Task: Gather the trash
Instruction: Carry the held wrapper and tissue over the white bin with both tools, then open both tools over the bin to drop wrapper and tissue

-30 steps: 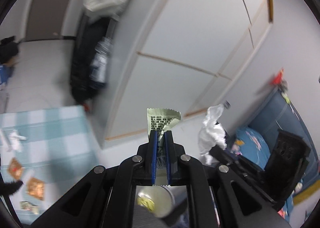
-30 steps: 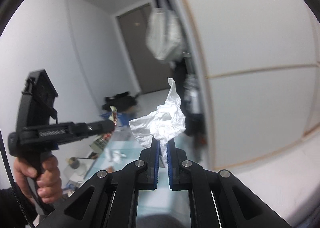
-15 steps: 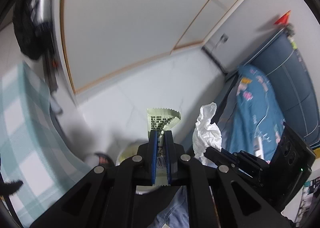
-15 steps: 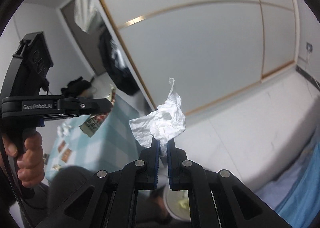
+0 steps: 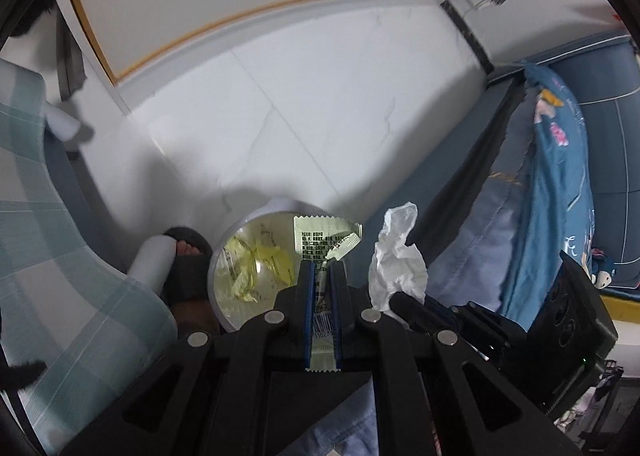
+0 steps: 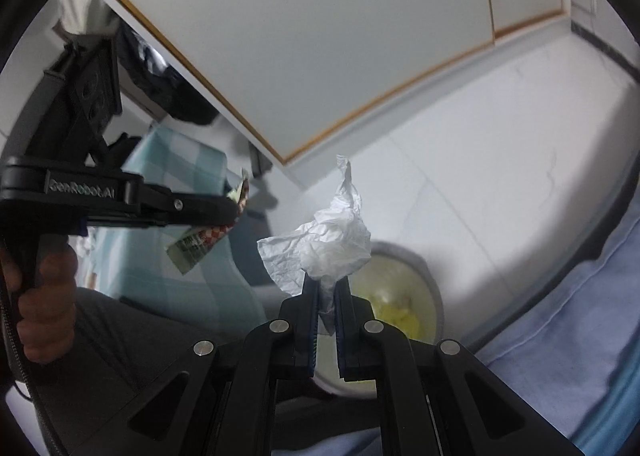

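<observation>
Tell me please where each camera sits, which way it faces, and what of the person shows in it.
Left wrist: on the left gripper, facing steeply down at the trash bin; it grips a printed wrapper; a slippered foot shows.
Right wrist: on the right gripper, facing down at the floor; it grips a crumpled tissue; a hand shows.
Shared: bin, tissue, wrapper, each other's gripper.

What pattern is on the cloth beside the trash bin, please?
Pale teal-and-white checks on the cloth, clearest in the left wrist view.
</observation>
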`<action>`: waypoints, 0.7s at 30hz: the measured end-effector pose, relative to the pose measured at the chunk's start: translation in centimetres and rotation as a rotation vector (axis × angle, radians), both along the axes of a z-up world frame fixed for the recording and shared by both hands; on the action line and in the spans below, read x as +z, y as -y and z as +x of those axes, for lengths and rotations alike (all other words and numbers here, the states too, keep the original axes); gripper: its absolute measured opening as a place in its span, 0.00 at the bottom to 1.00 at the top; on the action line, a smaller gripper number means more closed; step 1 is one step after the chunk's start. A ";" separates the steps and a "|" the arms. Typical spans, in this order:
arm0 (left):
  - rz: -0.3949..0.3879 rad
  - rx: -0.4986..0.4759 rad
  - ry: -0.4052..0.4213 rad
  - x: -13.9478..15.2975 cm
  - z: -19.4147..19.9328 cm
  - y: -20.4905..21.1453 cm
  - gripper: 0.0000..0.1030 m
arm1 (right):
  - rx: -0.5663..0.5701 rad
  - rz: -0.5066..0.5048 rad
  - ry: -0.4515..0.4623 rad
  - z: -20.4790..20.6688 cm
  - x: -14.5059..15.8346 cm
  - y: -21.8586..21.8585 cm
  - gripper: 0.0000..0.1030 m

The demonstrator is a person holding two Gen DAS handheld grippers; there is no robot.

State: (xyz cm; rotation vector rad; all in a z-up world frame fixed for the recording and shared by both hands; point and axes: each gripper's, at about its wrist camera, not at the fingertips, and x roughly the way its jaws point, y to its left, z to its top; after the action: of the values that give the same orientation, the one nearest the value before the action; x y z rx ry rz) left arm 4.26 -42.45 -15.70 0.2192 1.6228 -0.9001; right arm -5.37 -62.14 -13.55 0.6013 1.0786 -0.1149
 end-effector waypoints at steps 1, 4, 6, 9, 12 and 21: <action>0.016 -0.003 -0.013 -0.6 0.1 0.0 0.04 | -0.008 0.020 -0.017 0.0 -0.7 0.4 0.06; 0.073 -0.039 -0.049 -2.1 -0.3 0.8 0.04 | -0.026 0.051 -0.071 -0.4 -2.6 1.3 0.06; 0.111 -0.070 -0.052 -2.6 -0.2 1.2 0.04 | -0.022 0.059 -0.094 -0.5 -3.1 1.5 0.06; 0.138 -0.085 -0.090 -3.6 -0.6 1.2 0.04 | -0.014 0.070 -0.116 -0.8 -3.6 1.3 0.06; 0.168 -0.090 -0.118 -4.4 -0.6 1.3 0.04 | -0.007 0.084 -0.144 -1.2 -4.2 1.3 0.06; 0.267 -0.071 -0.218 -7.3 -0.4 1.3 0.05 | 0.019 0.077 -0.181 -0.3 -5.6 0.1 0.09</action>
State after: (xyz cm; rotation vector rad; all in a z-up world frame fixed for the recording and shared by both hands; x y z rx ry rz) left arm 3.82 -43.78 -23.03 0.3765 1.9498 -0.7793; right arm -5.71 -62.22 -19.13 0.6589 1.2684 -0.1139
